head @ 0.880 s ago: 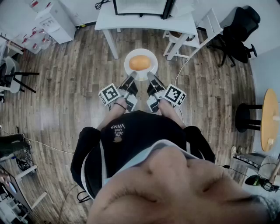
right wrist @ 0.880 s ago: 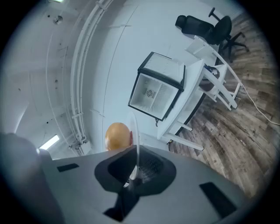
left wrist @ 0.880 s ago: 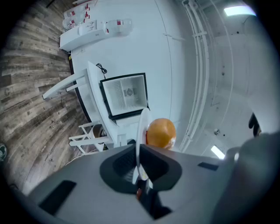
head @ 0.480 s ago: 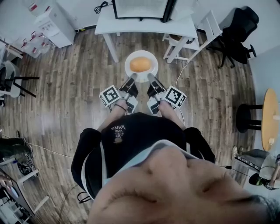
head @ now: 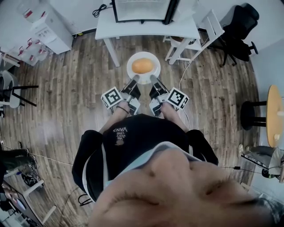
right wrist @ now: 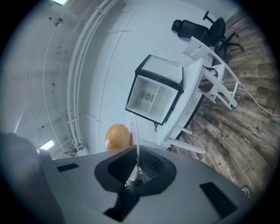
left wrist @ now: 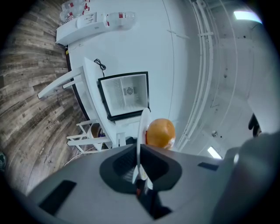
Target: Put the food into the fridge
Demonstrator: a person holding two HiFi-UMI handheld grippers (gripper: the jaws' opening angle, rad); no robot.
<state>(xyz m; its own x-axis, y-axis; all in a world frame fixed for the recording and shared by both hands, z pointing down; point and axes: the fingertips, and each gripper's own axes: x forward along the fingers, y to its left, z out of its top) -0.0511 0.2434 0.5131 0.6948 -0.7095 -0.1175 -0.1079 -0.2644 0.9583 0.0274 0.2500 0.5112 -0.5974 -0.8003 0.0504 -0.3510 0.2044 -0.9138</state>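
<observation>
A white plate (head: 155, 72) carries a round orange piece of food (head: 142, 65) and hangs over the wooden floor in front of me. My left gripper (head: 135, 78) is shut on the plate's near-left rim and my right gripper (head: 152, 78) on its near-right rim. In the left gripper view the plate (left wrist: 143, 127) stands edge-on between the jaws of the left gripper (left wrist: 141, 170), with the food (left wrist: 160, 133) beyond. The right gripper view shows the same plate (right wrist: 135, 131), the food (right wrist: 117, 136) and the right gripper (right wrist: 136, 169). The small fridge (head: 142, 8) stands open on a white table (head: 146, 27) ahead.
White wooden chairs (head: 195, 40) stand right of the table, and a black office chair (head: 239, 31) sits farther right. A white cabinet (head: 46, 29) is at the far left. A round wooden table (head: 273, 115) is at the right edge. A cable (head: 183, 73) runs over the floor.
The table and fridge have slid slightly lower in the head view, so I have come a little closer. Both grippers keep their hold on the plate.
</observation>
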